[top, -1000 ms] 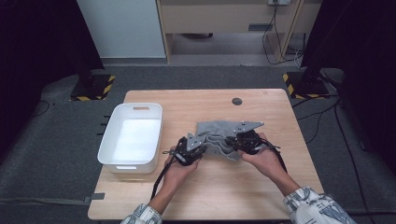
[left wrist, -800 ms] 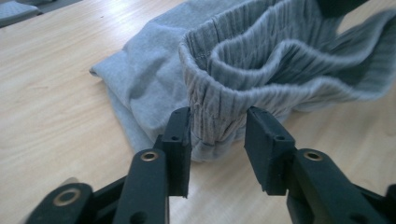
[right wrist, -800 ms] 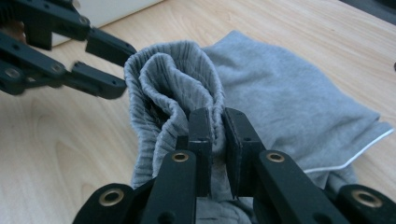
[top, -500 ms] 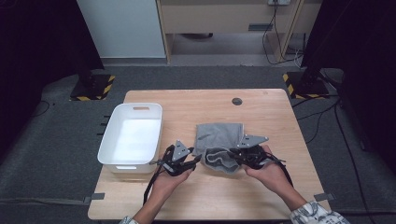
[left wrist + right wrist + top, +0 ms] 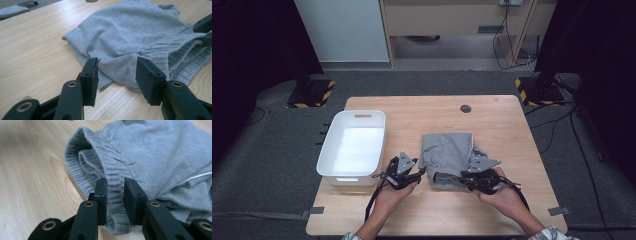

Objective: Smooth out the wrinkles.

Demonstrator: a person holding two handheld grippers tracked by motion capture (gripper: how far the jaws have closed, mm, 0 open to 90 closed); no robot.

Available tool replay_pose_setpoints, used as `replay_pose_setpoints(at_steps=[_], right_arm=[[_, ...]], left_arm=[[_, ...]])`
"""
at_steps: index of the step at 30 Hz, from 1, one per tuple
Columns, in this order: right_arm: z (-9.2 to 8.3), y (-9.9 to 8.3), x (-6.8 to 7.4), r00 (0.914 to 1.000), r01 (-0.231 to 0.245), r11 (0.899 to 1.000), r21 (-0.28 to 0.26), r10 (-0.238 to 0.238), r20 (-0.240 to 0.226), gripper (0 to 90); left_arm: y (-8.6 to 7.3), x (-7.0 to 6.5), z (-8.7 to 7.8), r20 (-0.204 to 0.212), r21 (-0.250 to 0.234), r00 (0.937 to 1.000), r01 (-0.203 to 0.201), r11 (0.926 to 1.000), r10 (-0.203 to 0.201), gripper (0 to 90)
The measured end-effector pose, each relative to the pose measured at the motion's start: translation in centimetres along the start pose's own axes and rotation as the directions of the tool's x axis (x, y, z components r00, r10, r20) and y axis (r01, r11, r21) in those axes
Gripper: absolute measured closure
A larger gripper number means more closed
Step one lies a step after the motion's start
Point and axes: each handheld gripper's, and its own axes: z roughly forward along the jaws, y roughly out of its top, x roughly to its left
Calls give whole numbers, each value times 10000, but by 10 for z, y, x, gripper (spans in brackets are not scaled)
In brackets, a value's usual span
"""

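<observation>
Wooden table [image 5: 512, 135], unlabelled grey garment [image 5: 447, 150], left gripper [image 5: 419, 175] released, right gripper [image 5: 460, 176] loosening around its waistband [image 5: 100, 165].

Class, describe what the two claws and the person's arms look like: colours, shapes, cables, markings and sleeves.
Each claw, left and right, is black, with a grey three-cornered plate on top and a black cable trailing back towards the person. Close up, the jaws are flat black rectangular pads on arms with brass-coloured rivets. The sleeves are light with a small pattern, showing at the wrists.
</observation>
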Motion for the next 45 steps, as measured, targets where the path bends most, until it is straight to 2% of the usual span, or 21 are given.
replay_pose_setpoints(at_steps=[4, 10, 20, 25, 33, 39, 45], right_arm=[[1, -5, 1, 9999, 7, 9999, 152, -5, -125, 710], [1, -12, 1, 9999, 37, 9992, 397, -31, -147, 677], [-12, -6, -5, 9999, -122, 9999, 105, 122, -26, 556], [-14, 1, -15, 9990, -296, 9996, -35, 297, 335, 467], [-14, 10, -39, 9925, -756, 9968, -254, 777, 944, 365], [-13, 17, -56, 9852, -1105, 9934, -316, 1137, 1283, 346], [-13, 28, -72, 9781, -1411, 9888, -495, 1469, 1475, 357]], left_arm=[[0, -2, 2, -22, 56, 9999, -103, 9999, 103, 519], [2, -3, 4, -51, -44, 10000, 75, 10000, -75, 512], [9, -2, 8, -74, -226, 9994, 327, 9992, -329, 488], [8, -2, 11, -96, -127, 9995, 302, 9995, -303, 474], [9, 7, 16, -201, -15, 9983, 541, 9985, -542, 424], [11, 8, 23, -137, 98, 9979, 640, 9979, -639, 383], [12, 5, 27, -69, 239, 9988, 488, 9985, -487, 364]])
